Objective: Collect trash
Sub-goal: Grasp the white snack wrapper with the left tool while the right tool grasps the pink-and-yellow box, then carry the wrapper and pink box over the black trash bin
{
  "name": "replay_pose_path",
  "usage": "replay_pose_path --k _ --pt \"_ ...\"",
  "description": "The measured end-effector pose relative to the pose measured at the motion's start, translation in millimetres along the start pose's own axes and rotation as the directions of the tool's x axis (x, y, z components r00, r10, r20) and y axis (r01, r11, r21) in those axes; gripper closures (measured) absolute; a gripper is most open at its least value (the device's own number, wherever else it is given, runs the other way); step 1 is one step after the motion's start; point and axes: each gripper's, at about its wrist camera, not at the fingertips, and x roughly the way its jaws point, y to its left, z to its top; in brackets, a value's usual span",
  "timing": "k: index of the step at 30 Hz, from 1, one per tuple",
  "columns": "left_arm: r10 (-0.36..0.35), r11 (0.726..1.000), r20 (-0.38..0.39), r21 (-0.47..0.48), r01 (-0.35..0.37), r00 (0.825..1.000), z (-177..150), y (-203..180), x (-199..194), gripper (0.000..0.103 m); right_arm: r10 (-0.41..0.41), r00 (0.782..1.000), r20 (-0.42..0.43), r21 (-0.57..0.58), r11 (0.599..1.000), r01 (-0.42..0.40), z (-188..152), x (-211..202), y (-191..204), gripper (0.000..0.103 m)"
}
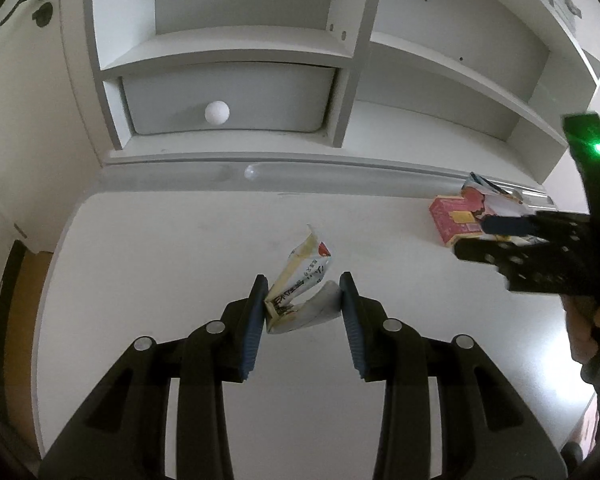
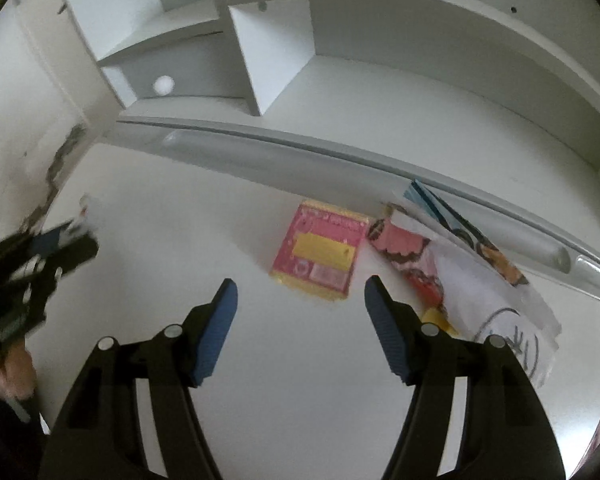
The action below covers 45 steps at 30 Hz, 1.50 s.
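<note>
A crumpled cream and white wrapper (image 1: 296, 300) with dark print sits between the blue pads of my left gripper (image 1: 304, 282), which is shut on it just above the white desk (image 1: 180, 260). Seen from the right wrist, that gripper (image 2: 70, 238) is a blur at the left. My right gripper (image 2: 300, 292) stands open over the desk, with nothing between its fingers. Just beyond its tips lies a pink and yellow box (image 2: 320, 256). In the left wrist view the right gripper (image 1: 484, 240) hovers beside the same box (image 1: 452, 216).
To the right of the box lie a pink wrapper (image 2: 404, 248), a printed card (image 2: 472, 240) and a white plastic bag (image 2: 500, 320), against a raised rail (image 2: 300, 156). Behind stand white shelves and a drawer with a round knob (image 1: 217, 112). The desk's left edge drops to brown floor (image 1: 24, 300).
</note>
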Motion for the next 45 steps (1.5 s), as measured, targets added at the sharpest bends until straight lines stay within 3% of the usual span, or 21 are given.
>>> replay_pose_path --k 3,5,12,16,21,24,29,32,33,35,39,43,45 --pt "-0.019 1.0 -0.001 -0.005 0.019 1.0 -2 1 -1 0.067 -0.042 0.999 -0.015 0.007 0.999 0.042 13 12 10 0.047" --pt "-0.026 1.0 -0.001 -0.001 0.026 1.0 -3 0 -3 0.067 -0.073 0.997 -0.016 0.009 0.997 0.073 14 15 14 0.059" --pt "-0.061 0.997 0.015 0.038 0.06 0.998 -6 -21 -20 0.067 -0.07 0.997 0.032 0.033 0.997 0.069 -4 -17 6 0.059" --pt "-0.111 0.991 0.032 0.084 0.108 0.993 -10 -56 -34 0.067 -0.074 0.993 0.093 0.078 0.995 0.067 -41 -67 -16 0.059" --pt "-0.233 0.958 0.014 0.175 0.227 0.972 -22 -131 -45 0.067 -0.137 0.979 0.151 0.194 0.975 0.107 -113 -127 -65 0.059" --pt "-0.321 0.913 -0.022 0.26 0.315 0.947 -36 -193 -53 0.067 -0.214 0.965 0.152 0.307 0.938 0.159 -175 -160 -105 0.059" --pt "-0.464 0.788 -0.12 0.397 0.471 0.878 -70 -304 -64 0.067 -0.348 0.932 0.105 0.508 0.824 0.25 -282 -208 -176 0.059" --pt "-0.525 0.694 -0.206 0.458 0.556 0.826 -98 -370 -67 0.067 -0.414 0.909 0.054 0.624 0.724 0.293 -353 -231 -216 0.059" --pt "-0.543 0.65 -0.253 0.477 0.591 0.801 -111 -399 -67 0.067 -0.432 0.901 0.032 0.665 0.682 0.304 -380 -239 -230 0.059" --pt "-0.554 0.597 -0.301 0.506 0.622 0.776 -128 -434 -68 0.067 -0.452 0.892 -0.012 0.733 0.603 0.315 -431 -249 -252 0.059" --pt "-0.559 0.475 -0.411 0.553 0.685 0.72 -172 -506 -68 0.067 -0.441 0.894 -0.073 0.817 0.488 0.308 -505 -255 -280 0.059" --pt "-0.53 0.407 -0.5 0.559 0.722 0.685 -207 -553 -58 0.067 -0.412 0.902 -0.128 0.858 0.41 0.309 -563 -252 -300 0.059" --pt "-0.508 0.39 -0.526 0.566 0.726 0.682 -222 -569 -50 0.067 -0.394 0.908 -0.143 0.875 0.378 0.302 -587 -246 -307 0.059"
